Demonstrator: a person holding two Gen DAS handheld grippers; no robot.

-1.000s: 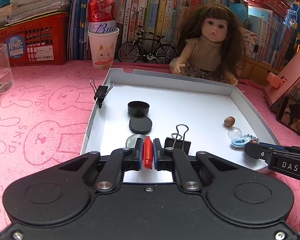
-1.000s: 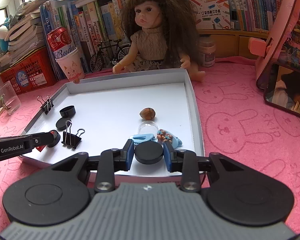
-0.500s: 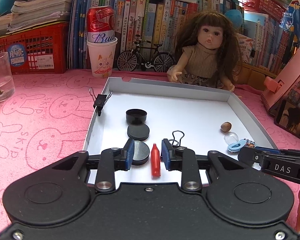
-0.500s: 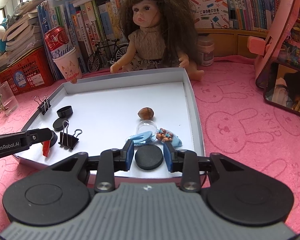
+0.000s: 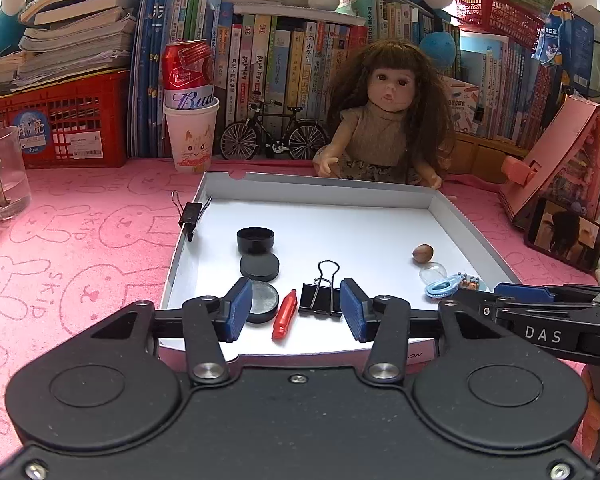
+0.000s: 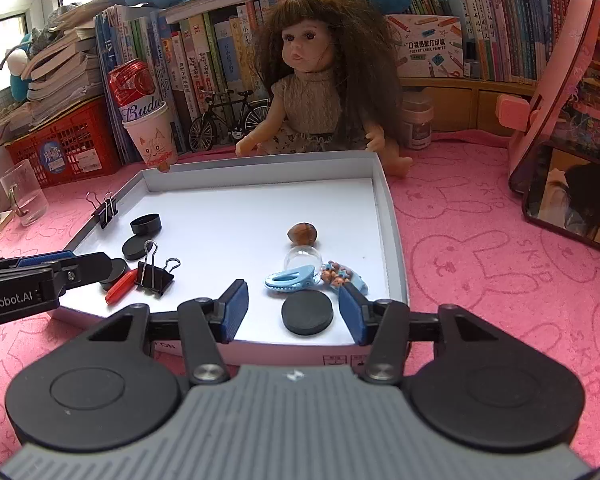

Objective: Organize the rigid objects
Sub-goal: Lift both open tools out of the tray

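Left wrist view: left tool (image 5: 294, 312) now wide open, red marker (image 5: 285, 314) released into tray (image 5: 320, 190). Right tool (image 6: 294, 312) likewise open, black disc (image 6: 307, 312) dropped, probably flat. Both placements done.

Two fisheye views are taken low over a pink cloth, each looking forward along its own gripper fingers. The left view faces a white tray (image 5: 384, 196) head-on from its near left side; the right view is set at the tray's near right corner, angled leftward. The tray (image 6: 384, 184), a doll (image 5: 388, 116) and the bookshelf behind are shared, seen close
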